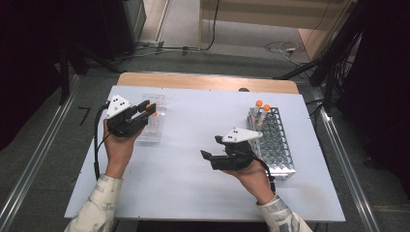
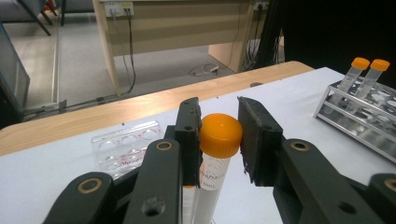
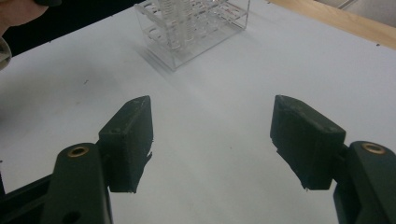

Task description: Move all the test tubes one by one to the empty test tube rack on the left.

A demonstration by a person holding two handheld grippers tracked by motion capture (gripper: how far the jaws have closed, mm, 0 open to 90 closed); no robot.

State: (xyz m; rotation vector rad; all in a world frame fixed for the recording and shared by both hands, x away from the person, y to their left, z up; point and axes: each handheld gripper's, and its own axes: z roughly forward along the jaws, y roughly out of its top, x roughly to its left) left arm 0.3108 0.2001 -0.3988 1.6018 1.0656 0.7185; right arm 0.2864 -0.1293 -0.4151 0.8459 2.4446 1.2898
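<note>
My left gripper (image 1: 146,110) is shut on an orange-capped tube (image 2: 219,140), holding it upright by its cap over the clear plastic rack (image 1: 153,126) at the table's left. In the left gripper view the clear rack (image 2: 125,145) lies just behind the jaws. My right gripper (image 1: 211,147) hovers open over the bare white table top (image 1: 183,174) near the middle, nothing between its jaws (image 3: 212,135). A metal rack (image 1: 275,142) stands to its right with two orange-capped tubes (image 1: 262,107) at its far end.
The wooden table edge (image 1: 208,81) runs along the far side. Beyond it lie floor cables and a desk. From the right gripper view the clear rack (image 3: 196,28) stands farther off, with a hand at the top left corner.
</note>
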